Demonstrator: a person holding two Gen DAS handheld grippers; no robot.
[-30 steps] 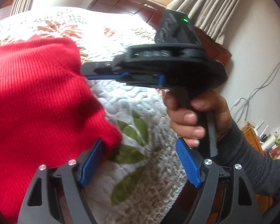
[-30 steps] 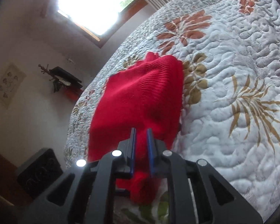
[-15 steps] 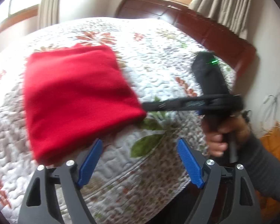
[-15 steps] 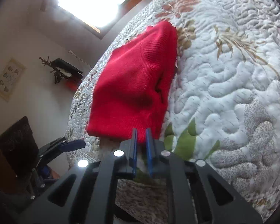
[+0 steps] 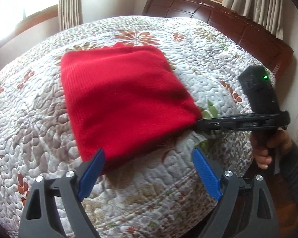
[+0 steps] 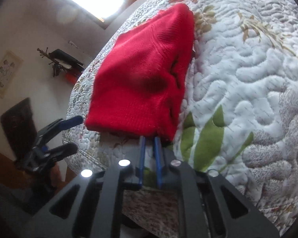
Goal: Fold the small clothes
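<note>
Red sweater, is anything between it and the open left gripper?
Nothing visible. The left gripper sits right at the near edge of the red sweater, with only bare quilt around; the right gripper is at its corner.

text: none legible | labels: none | numbers: none

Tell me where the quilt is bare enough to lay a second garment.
Bare floral quilted bedspread lies between the folded red knit sweater and the dark wooden headboard, and left of the sweater toward the window. The near corner is crowded: the right gripper sits at the sweater's corner, and the open left gripper is by its front edge.
</note>
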